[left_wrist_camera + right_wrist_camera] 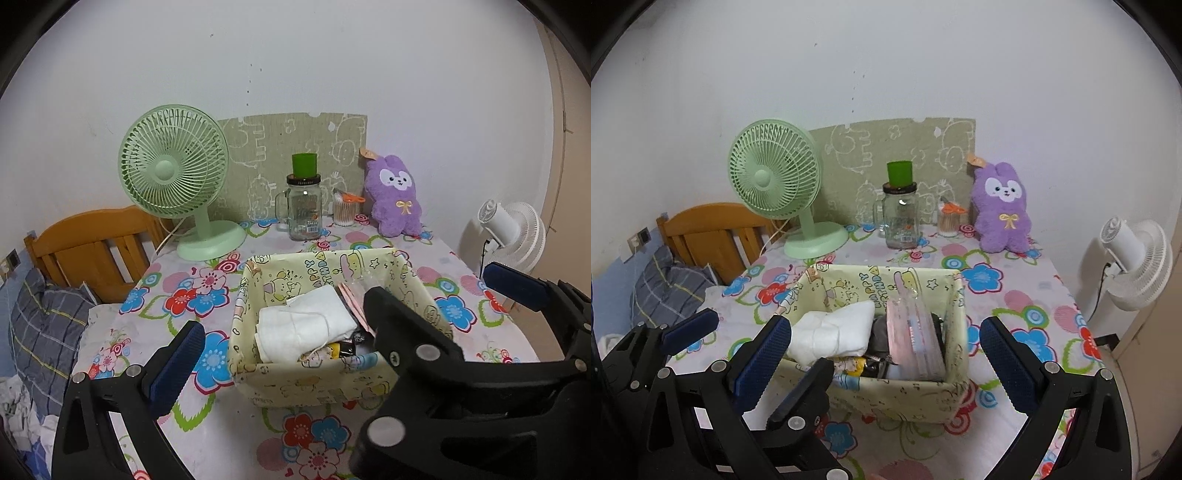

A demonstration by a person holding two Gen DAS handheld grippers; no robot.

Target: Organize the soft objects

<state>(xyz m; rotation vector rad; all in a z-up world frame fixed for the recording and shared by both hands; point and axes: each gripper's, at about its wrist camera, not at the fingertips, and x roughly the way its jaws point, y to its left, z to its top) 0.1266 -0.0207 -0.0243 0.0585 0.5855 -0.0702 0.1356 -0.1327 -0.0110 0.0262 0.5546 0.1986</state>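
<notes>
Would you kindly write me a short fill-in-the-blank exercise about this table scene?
1. The plush rabbit at the back of the table is ____ in colour.
2. The green cup stands on top of the glass ____.
3. The folded white cloth lies inside the ____.
4. Both the left gripper and the right gripper are ____, holding nothing.

Missing words: purple; jar; basket; open

Fuzzy plush rabbit [1003, 212], glossy glass jar [901, 221], matt cloth basket [886, 395]
</notes>
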